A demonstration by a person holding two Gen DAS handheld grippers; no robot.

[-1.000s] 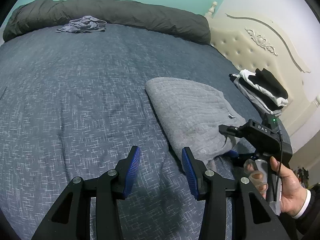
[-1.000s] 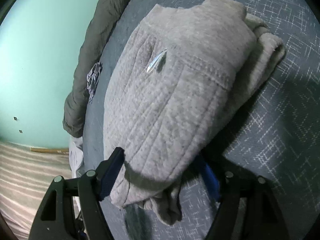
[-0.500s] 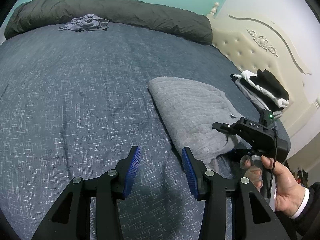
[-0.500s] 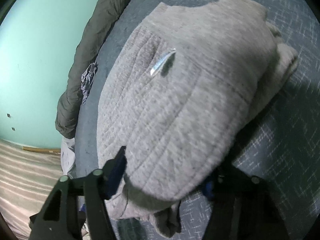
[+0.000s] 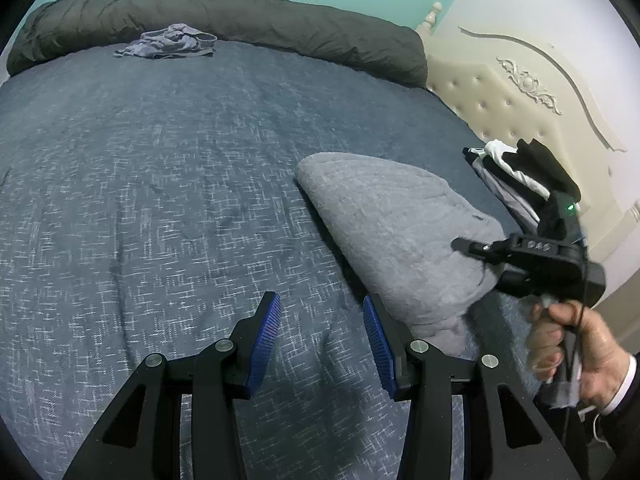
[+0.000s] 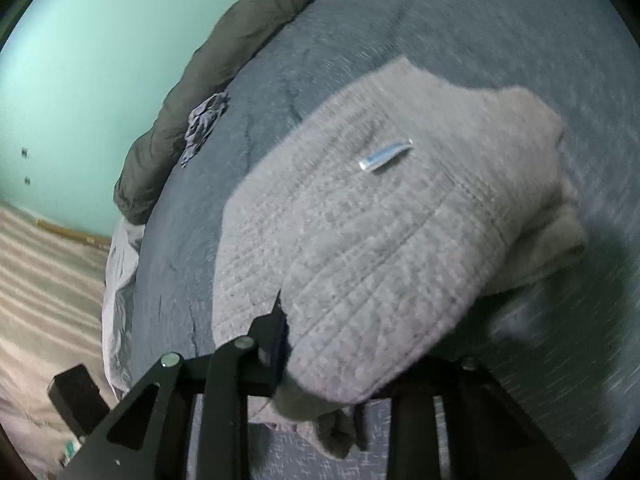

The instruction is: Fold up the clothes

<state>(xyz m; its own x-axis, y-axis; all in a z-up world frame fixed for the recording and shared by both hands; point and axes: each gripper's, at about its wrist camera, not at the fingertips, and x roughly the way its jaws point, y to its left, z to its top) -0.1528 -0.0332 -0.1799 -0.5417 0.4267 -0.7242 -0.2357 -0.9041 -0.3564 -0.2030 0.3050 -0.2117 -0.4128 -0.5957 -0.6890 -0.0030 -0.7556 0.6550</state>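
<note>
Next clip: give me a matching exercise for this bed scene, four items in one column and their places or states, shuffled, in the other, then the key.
Things:
1. folded grey quilted sweater
2. crumpled lavender garment
3. black and white stack of clothes
4. left gripper

Places or states:
A. by the cream tufted headboard
B. far across the bed, next to the dark olive rolled duvet
C. open, nothing between its blue pads
D. its near end between the closing jaws of the right gripper

Pairs: 1-D, 2-B, 3-A, 4-C
</note>
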